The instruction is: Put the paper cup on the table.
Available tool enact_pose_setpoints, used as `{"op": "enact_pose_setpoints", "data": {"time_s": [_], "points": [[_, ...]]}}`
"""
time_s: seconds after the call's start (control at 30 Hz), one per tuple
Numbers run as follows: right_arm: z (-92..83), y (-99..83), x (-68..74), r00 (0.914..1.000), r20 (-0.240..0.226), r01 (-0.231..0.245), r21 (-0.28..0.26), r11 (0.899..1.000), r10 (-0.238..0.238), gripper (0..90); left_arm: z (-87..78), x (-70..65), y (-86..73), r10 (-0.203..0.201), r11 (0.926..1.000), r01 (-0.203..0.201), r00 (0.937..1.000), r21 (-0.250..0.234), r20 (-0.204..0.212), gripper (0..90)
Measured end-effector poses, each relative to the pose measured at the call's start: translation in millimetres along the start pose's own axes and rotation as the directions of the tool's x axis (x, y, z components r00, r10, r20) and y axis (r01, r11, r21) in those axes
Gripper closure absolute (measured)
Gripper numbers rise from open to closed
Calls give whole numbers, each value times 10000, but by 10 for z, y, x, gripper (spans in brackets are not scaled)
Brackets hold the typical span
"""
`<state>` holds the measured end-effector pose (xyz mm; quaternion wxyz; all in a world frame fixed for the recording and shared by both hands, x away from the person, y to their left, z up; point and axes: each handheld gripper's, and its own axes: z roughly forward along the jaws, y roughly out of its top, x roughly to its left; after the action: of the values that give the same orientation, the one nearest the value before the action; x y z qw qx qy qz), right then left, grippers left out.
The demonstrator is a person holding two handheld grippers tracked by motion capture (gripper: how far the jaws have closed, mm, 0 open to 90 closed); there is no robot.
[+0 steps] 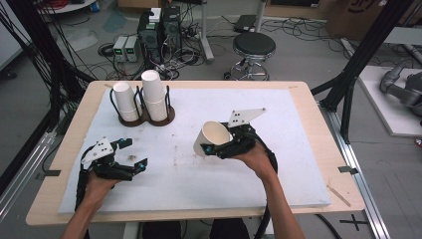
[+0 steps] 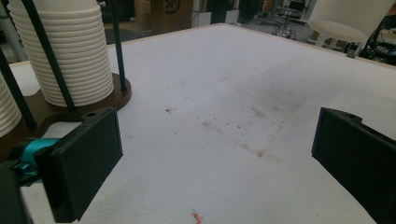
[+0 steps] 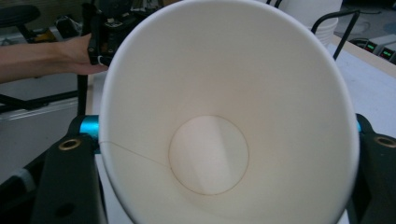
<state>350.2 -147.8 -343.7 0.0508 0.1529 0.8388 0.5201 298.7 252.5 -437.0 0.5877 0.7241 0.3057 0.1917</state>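
White paper cup [image 1: 213, 138], tapered and thin-walled, sits pinched in the right gripper [image 1: 217, 148], lifted off the white foam-covered table [image 1: 278, 164] and tipped on its side with its open mouth turned back toward the hand. In the right gripper view the black jaws flank the cup [image 3: 224, 116] on either side and press on its wall, which looks slightly ovalled. That, to my eye, is the first risk: a squeeze any harder could crease the rim, and a creased cup would jam rather than nest.

Well off to that gripper's far left stands the dark wooden two-ring holder [image 1: 147, 118] with its two stacks of white paper cups [image 1: 155, 94]. With the cup held sideways, any slip in the pinch would let it swivel or drop and roll across the board. Coming in low could also catch the holder's black wire uprights and topple a stack.

Nearer the person, the left gripper [image 1: 130, 155] hovers with jaws spread wide, holding nothing.
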Motion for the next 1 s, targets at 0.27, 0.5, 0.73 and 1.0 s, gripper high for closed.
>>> {"op": "enact_pose_setpoints", "data": {"time_s": [0.27,0.5,0.73,1.0], "points": [[142,4,-20,9997,227,-99,451,9989,89,287,37,-2,-82,-102,9998,102,9999,142,-8,17],[274,3,-34,9977,675,-126,1010,9948,58,286,50,4,-130,-53,9997,54,10000,239,-35,17],[413,-7,-58,9896,1436,-203,1568,9874,-25,286,46,0,-161,-89,9998,91,9999,187,-109,17],[567,-41,-78,9782,2065,-224,2151,9763,-231,287,41,7,-159,-163,9998,165,9997,100,-193,17]]}}
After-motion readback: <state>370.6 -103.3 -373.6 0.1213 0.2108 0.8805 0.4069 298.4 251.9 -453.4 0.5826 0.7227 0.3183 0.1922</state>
